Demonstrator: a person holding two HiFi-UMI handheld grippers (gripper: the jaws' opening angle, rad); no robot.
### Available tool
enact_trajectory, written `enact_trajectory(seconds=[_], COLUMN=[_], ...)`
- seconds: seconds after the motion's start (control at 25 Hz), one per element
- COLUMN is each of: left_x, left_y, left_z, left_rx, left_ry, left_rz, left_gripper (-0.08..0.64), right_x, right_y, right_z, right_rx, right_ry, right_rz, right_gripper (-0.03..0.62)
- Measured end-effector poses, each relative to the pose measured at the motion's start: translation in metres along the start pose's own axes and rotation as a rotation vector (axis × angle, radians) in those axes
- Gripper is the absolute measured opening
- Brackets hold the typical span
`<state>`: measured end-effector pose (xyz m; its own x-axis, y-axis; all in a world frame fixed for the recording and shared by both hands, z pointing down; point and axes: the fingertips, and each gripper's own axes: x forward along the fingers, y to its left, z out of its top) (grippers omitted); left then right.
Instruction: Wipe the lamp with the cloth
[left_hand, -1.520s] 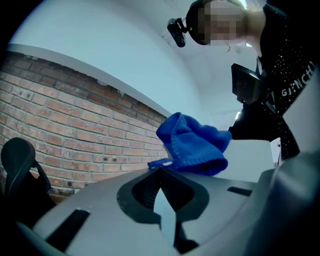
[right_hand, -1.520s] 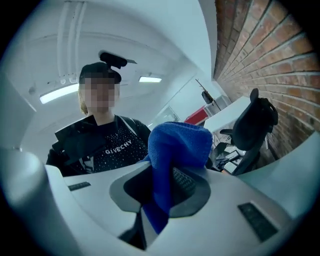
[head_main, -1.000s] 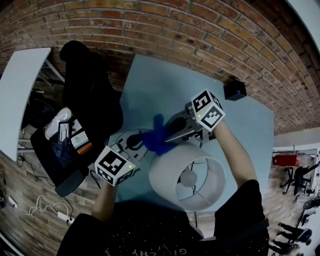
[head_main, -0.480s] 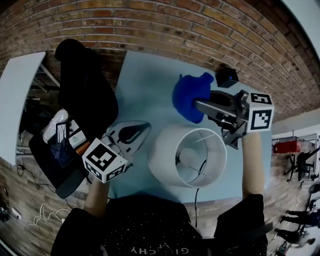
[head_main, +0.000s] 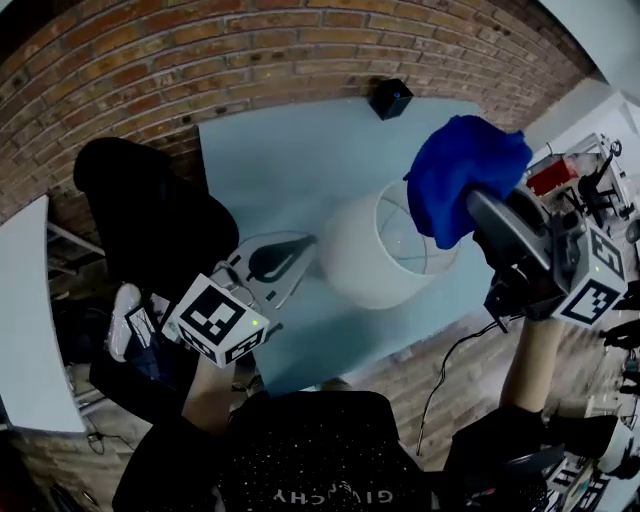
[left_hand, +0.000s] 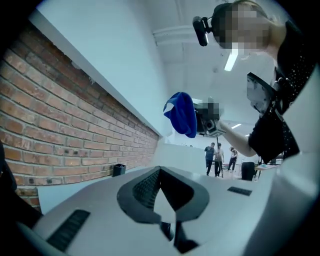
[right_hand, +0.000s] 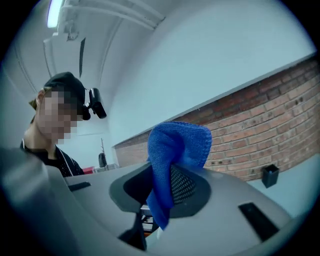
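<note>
1. While your right gripper (right_hand: 161, 186) points up and away from you, its jaws are clamped together on the blue cloth (right_hand: 177, 145). One fold is pinched between the pads and the rest bunches above the tips.
2. Seen from the head view, your right gripper (head_main: 474, 204) is raised at the right, forearm stretched out. The blue cloth (head_main: 465, 170) overlaps the far right rim of the white lampshade (head_main: 365, 250); whether they touch cannot be told.
3. Your left gripper (left_hand: 160, 172) has its jaws closed tip to tip, with nothing between them.
4. Your left gripper (head_main: 300, 247) sits low over the light blue table (head_main: 270, 160), just left of the lampshade and pointing towards it, with its marker cube (head_main: 215, 320) nearest you.
5. The lamp stands on the table's near right part, well apart from the small black box (head_main: 390, 98) at the brick wall.
</note>
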<state>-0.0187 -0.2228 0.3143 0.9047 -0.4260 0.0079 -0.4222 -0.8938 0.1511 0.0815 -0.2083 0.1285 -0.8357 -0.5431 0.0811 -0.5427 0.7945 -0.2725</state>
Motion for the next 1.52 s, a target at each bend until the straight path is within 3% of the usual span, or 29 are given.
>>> enact_trajectory(seconds=[0.36, 0.6, 0.72, 1.08, 1.32, 1.52], left_x=[-0.032, -0.040, -0.042, -0.048, -0.048, -0.056], left_y=[-0.022, -0.031, -0.032, -0.036, -0.033, -0.029], left_z=[-0.006, -0.020, -0.026, -0.045, -0.061, -0.086], left_rx=[0.003, -0.009, -0.004, 0.007, -0.001, 0.010], left_ry=[-0.016, -0.007, 0.005, 0.047, 0.074, 0.121], left_rz=[-0.100, -0.127, -0.131, -0.160, -0.139, -0.106], left_gripper=[0.009, 0.009, 0.009, 0.009, 0.009, 0.009], right_x=[0.031, 0.042, 0.043, 0.044, 0.052, 0.061], right_y=[0.039, 0.043, 0.039, 0.030, 0.023, 0.030], right_z=[-0.089, -0.140, -0.161, -0.214, -0.265, -0.315], right_rx=[-0.294, -0.371, -0.364, -0.209, -0.142, -0.018], right_ry=[0.159, 0.215, 0.206, 0.160, 0.223, 0.270], right_rz=[-0.479, -0.656, -0.691, -0.703, -0.703, -0.642], right_gripper=[0.075, 0.074, 0.074, 0.074, 0.074, 0.074])
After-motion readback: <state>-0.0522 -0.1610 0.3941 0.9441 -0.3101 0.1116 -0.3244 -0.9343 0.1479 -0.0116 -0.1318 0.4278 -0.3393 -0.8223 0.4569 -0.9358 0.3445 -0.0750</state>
